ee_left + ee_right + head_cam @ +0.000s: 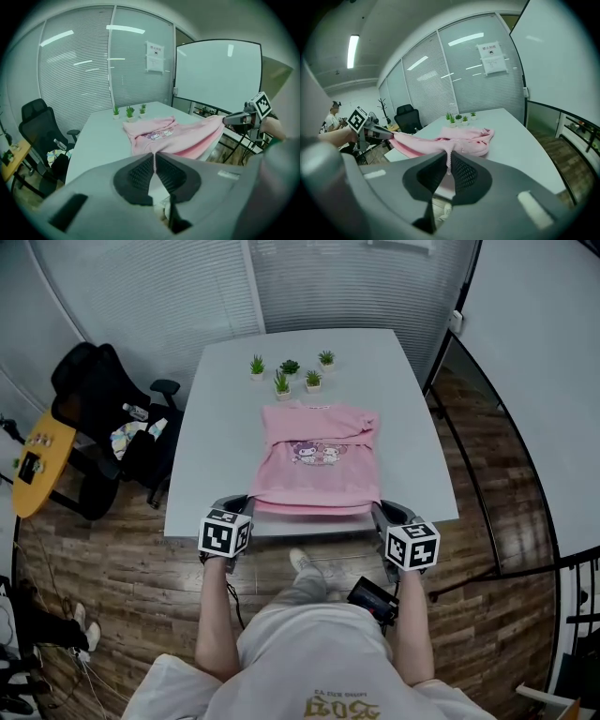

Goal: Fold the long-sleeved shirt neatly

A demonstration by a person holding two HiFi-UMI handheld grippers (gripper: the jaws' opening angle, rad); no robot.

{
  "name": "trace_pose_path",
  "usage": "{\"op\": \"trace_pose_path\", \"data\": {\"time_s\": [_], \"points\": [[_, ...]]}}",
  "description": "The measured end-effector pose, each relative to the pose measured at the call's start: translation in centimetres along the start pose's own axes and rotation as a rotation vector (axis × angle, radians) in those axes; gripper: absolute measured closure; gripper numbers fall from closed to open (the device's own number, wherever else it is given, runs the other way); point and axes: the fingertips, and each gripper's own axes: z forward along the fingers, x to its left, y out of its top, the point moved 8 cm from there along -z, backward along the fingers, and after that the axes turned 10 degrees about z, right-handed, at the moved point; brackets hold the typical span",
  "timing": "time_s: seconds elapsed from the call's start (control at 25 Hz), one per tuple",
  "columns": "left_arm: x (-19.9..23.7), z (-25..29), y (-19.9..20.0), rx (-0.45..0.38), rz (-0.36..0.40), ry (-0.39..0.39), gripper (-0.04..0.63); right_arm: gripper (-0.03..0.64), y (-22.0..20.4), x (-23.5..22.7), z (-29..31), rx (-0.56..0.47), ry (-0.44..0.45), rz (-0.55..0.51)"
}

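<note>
The light, floppy pink shirt lay on the tabletop, its near hem corners, seemingly the best hold, pinched in the clamped left claw and right claw.

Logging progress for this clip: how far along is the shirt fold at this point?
Done, apparently: the pink long-sleeved shirt lies as a compact rectangle on the white table, with no sleeve sticking out. In hand: the left claw and the right claw are each shut on a near corner of the hem, holding that edge off the table. Left: probably carry the hem to the far edge, release, flatten.
</note>
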Motion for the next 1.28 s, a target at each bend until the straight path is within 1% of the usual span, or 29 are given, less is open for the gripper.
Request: {"op": "trace_pose_path", "data": {"time_s": [0.36,0.64,0.76,0.88,1.08,1.28], "points": [[-0.4,-3.1,2.3,-0.076,0.01,0.014,0.575,0.58,1.6,0.4,-2.8,-0.048,0.038,0.01],[0.5,-2.9,3.9,-0.111,0.006,0.025,0.575,0.58,3.8,0.4,-2.6,-0.066,0.055,0.0],[1.4,-2.1,5.4,-0.125,0.006,0.025,0.575,0.578,5.3,-0.3,-1.7,-0.073,0.059,0.004],[2.6,-0.9,6.6,-0.144,-0.015,0.016,0.575,0.58,6.5,-1.0,-0.2,-0.072,0.063,0.011],[4.6,2.4,7.5,-0.128,-0.038,-0.004,0.575,0.58,8.4,-2.3,2.7,-0.054,0.053,0.013],[6.7,5.9,9.5,-0.12,-0.041,-0.012,0.575,0.58,10.4,-4.0,5.9,-0.039,0.043,0.029]]}}
